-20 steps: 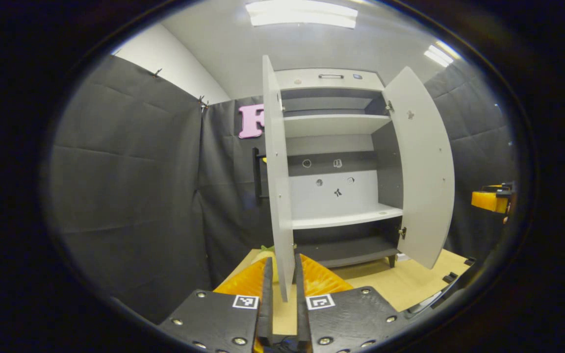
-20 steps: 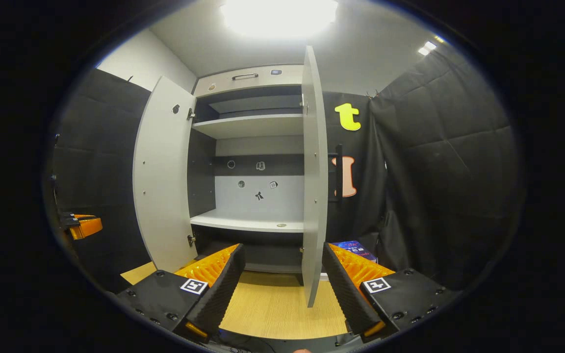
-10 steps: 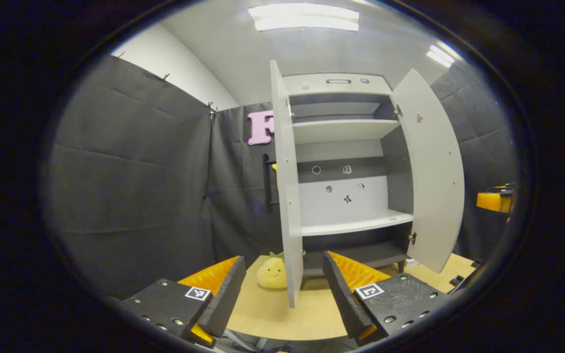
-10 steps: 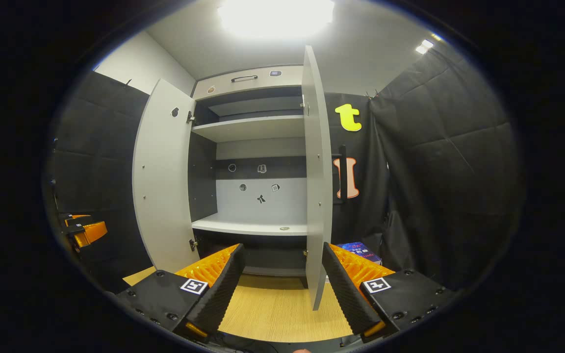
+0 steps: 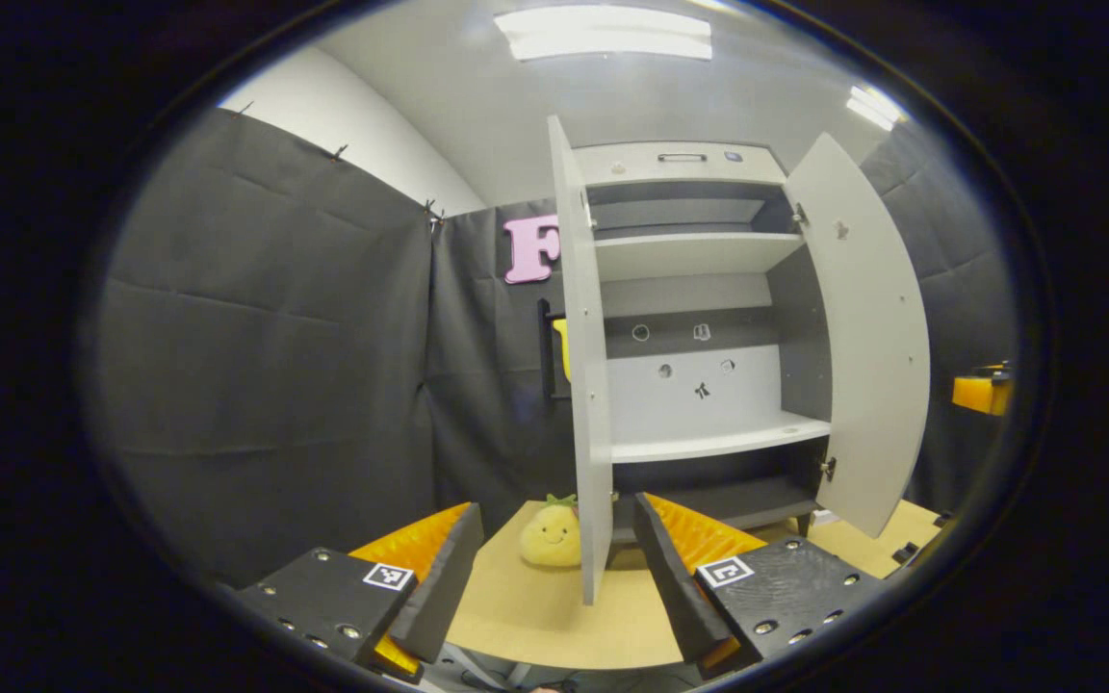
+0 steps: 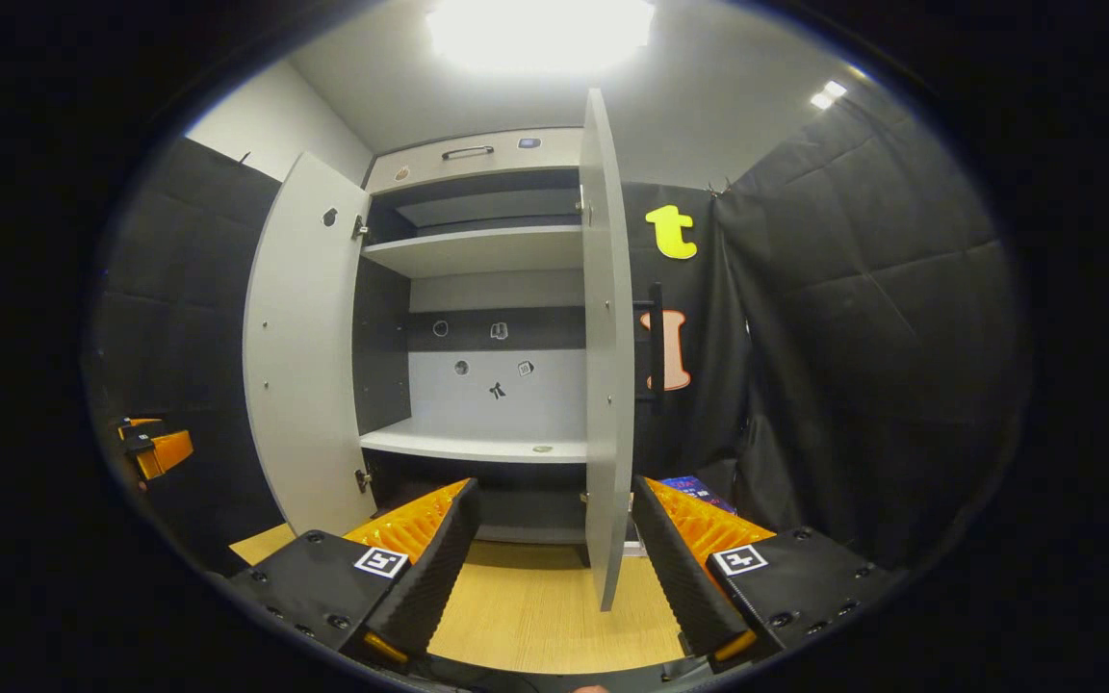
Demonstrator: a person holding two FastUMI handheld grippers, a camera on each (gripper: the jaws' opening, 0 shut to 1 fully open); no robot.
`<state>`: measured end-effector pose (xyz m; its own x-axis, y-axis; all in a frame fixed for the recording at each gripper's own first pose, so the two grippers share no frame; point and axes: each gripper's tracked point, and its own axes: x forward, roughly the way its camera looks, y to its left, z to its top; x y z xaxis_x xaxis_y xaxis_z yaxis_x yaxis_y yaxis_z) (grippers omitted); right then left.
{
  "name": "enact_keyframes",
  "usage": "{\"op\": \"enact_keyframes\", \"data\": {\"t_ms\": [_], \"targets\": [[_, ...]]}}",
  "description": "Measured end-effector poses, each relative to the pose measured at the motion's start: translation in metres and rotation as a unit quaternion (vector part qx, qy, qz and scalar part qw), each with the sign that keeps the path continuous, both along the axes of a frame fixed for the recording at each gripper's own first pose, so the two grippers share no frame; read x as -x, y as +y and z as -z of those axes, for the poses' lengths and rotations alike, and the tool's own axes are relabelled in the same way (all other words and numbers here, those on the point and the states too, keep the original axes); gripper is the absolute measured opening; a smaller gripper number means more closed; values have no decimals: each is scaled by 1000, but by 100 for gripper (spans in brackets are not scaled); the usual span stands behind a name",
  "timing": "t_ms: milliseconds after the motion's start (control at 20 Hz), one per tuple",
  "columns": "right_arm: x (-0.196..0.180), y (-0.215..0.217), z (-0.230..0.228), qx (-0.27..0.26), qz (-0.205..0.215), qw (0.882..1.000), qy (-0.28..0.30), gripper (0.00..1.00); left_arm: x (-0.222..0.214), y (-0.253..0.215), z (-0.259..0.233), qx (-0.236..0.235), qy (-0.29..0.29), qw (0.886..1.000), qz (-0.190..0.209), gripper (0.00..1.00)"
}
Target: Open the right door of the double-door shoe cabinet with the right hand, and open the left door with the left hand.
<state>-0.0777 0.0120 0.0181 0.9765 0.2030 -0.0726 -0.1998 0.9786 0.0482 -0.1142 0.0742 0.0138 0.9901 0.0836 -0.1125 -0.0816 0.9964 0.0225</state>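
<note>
Change: left gripper (image 5: 554, 577) has let go of the left door (image 5: 585, 385), fingers now spread.
Right gripper (image 6: 554, 568): released, fingers apart, straddling the right door (image 6: 606, 366) edge untouched.
Shoe cabinet (image 6: 477, 289): both doors open.
Left gripper view: plush toy (image 5: 552, 534) on the table (image 5: 535, 616) beside the left door.
Right gripper view: box (image 6: 699, 491) beside the cabinet.

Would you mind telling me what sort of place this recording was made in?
Probably a staged recording booth: black cloth walls, a shoe cabinet with both doors open on a wooden floor, and ceiling strip lights.

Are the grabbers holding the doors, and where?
No. Both are open and hold nothing: the left hand-held gripper straddles the left door, the right hand-held gripper the right door.
</note>
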Motion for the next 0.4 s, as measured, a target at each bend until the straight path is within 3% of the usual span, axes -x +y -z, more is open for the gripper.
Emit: {"op": "enact_keyframes", "data": {"t_ms": [200,250,400], "targets": [[1,2,0,2,0,1000,-3,99,-1,0,0,-7,-2,1000,3,90],[1,2,-1,2,-1,1000,-5,94,-3,-1,-1,-8,-1,1000,5,92],[2,3,-5,6,-3,1000,-13,99,-3,-1,-1,-7,-3,1000,8,90]]}}
